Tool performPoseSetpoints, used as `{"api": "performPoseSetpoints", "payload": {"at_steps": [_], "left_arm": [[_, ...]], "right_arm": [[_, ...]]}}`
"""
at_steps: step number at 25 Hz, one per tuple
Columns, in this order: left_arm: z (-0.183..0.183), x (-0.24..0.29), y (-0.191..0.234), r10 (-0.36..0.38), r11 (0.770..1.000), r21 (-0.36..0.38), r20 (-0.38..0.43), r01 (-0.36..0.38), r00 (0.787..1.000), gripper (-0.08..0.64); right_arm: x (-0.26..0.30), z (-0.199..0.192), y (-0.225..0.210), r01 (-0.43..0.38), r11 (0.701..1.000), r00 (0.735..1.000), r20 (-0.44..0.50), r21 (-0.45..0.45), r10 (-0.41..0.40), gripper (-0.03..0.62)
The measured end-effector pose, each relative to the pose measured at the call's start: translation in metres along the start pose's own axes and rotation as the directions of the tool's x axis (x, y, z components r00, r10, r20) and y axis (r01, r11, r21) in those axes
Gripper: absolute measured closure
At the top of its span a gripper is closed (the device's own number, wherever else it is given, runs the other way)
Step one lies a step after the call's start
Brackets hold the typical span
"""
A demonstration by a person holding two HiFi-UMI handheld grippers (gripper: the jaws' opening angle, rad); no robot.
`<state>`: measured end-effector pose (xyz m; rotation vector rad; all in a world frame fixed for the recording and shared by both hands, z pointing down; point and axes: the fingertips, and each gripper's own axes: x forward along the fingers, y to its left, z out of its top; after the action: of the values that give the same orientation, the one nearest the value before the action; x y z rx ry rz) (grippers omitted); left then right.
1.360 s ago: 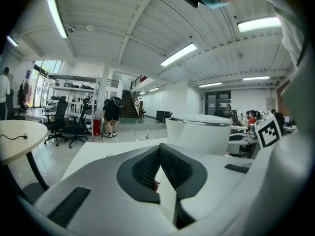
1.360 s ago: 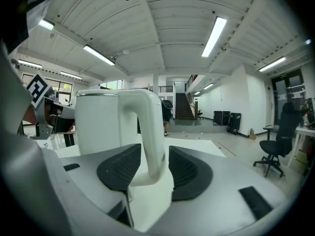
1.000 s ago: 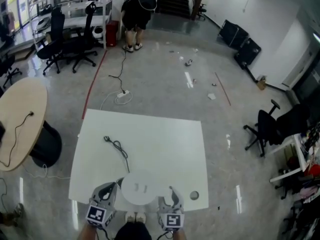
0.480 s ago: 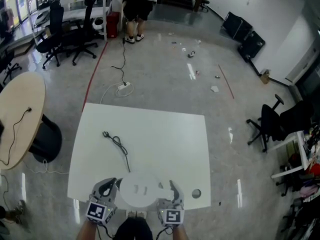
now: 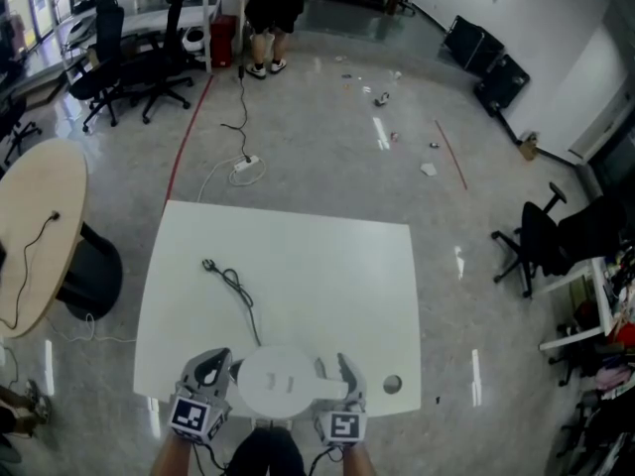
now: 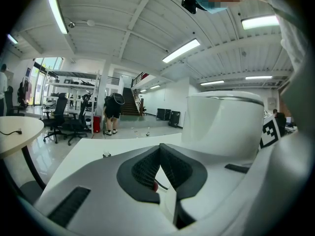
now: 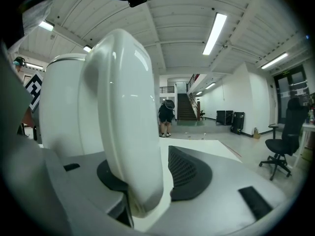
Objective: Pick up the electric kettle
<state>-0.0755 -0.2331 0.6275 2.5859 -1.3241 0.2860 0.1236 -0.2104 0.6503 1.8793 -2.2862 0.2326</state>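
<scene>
The white electric kettle [image 5: 278, 380] stands at the near edge of the white table [image 5: 327, 266], its handle pointing right. My right gripper [image 5: 339, 370] is at that handle; in the right gripper view the handle [image 7: 125, 112] stands between the jaws of the right gripper [image 7: 147, 156]. A gap shows beside the right pad [image 7: 189, 171], and the left pad is hidden. My left gripper [image 5: 212, 363] sits just left of the kettle. In the left gripper view its pads [image 6: 147, 168] meet at the tips, holding nothing, and the kettle body [image 6: 224, 122] rises at right.
A black power cord [image 5: 233, 286] lies on the table's left middle, and a small dark round spot [image 5: 392, 385] is near its front right corner. A round beige table [image 5: 40, 226] stands to the left. Office chairs [image 5: 531, 241] and a person [image 5: 273, 8] are farther off.
The kettle's handle now shows reaching into my right gripper's jaws; a second ago it did not. The head view has shifted slightly. My left gripper stays beside the kettle.
</scene>
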Motion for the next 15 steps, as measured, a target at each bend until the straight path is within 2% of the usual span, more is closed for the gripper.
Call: {"api": "performPoseSetpoints", "payload": {"at_steps": [7,15], "left_arm": [[-0.0017,0.0041,0.0015,-0.006,1.000,-0.001,0.005,0.006,1.000,0.552],[-0.0005,0.0055,0.0025,0.000,1.000,-0.002,-0.008,0.000,1.000,0.552]], "right_arm": [[0.0008,-0.0003,0.0020,-0.003,1.000,1.000,0.012,-0.001,0.003,0.443],[0.0058,0.0023,0.0000,-0.002,1.000,1.000,0.019,0.005,0.002,0.511]]}}
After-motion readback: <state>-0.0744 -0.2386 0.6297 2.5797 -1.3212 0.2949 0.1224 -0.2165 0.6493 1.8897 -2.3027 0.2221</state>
